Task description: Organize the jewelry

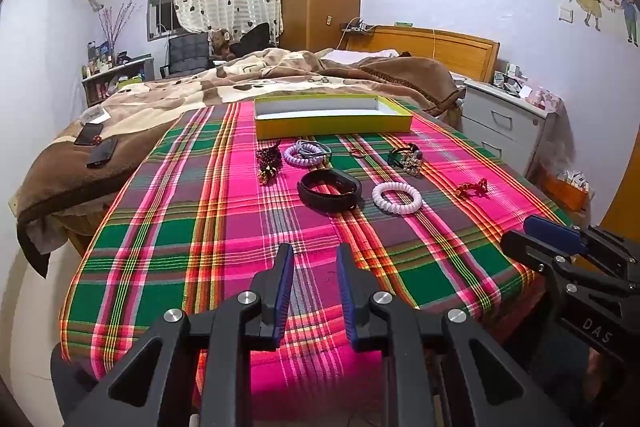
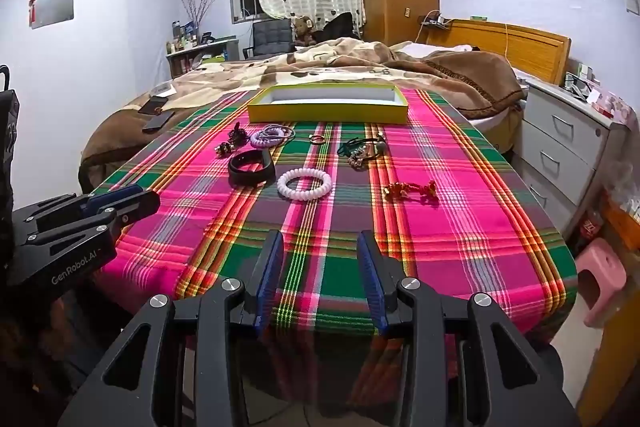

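Both grippers hang back at the near edge of the desk (image 2: 460, 227), which is covered by a plaid cloth; nothing is gripped. The left gripper (image 1: 312, 259) has its jaws parted with only cloth visible between them. The right gripper (image 2: 320, 247) likewise stands released, jaws apart and empty.

The jewelry lies loose in a scatter across the middle of the desk, none of it yet in the yellow box (image 2: 328, 111), which stands open and apparently empty at the far edge, just beyond the pieces. That placement suits short carries from scatter to box.

Items noted: a black wristband (image 2: 251, 167) and a white coiled bracelet (image 2: 305, 183) nearest the grippers, close together; a red knotted ornament (image 2: 412, 190) set apart to the right; a lilac coiled bracelet (image 2: 266, 138) with thin bands beside it; a dark beaded piece (image 2: 230, 143) at left; a small ring (image 2: 318, 139); and a green-and-bead cluster (image 2: 362, 149).

Judgement: the task is at its start. The thin bands and the ring lie flat and will likely be hardest to pinch.
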`<state>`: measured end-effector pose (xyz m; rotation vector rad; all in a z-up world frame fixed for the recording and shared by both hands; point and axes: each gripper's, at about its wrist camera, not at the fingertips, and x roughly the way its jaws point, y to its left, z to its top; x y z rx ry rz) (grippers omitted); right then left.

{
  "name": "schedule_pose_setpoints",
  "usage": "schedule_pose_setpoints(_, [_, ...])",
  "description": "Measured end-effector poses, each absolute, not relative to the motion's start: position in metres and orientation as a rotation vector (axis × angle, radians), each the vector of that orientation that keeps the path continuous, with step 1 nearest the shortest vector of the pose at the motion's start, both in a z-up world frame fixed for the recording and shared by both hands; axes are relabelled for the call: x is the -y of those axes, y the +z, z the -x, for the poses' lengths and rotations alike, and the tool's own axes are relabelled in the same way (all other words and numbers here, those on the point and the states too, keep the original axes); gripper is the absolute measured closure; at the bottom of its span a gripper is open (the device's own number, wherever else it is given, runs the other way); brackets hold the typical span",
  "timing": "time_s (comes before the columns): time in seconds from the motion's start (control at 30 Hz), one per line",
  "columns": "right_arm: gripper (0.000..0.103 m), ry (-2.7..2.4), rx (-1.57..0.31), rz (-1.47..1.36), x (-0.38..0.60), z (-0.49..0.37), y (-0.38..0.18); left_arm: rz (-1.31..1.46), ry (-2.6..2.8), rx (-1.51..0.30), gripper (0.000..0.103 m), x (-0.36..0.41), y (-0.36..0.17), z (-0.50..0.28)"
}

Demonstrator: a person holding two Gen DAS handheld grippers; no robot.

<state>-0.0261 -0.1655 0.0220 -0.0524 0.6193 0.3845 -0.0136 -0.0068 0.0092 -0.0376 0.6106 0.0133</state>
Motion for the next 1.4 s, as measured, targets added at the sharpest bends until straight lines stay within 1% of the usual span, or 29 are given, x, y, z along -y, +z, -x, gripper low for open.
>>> schedule_pose_setpoints(1.4, [0.064,0.386,-0.626,0.052,0.1632,0.0261,0.0208,0.046,0.009,-0.617,0.082,0.0031,0.0097,0.0135])
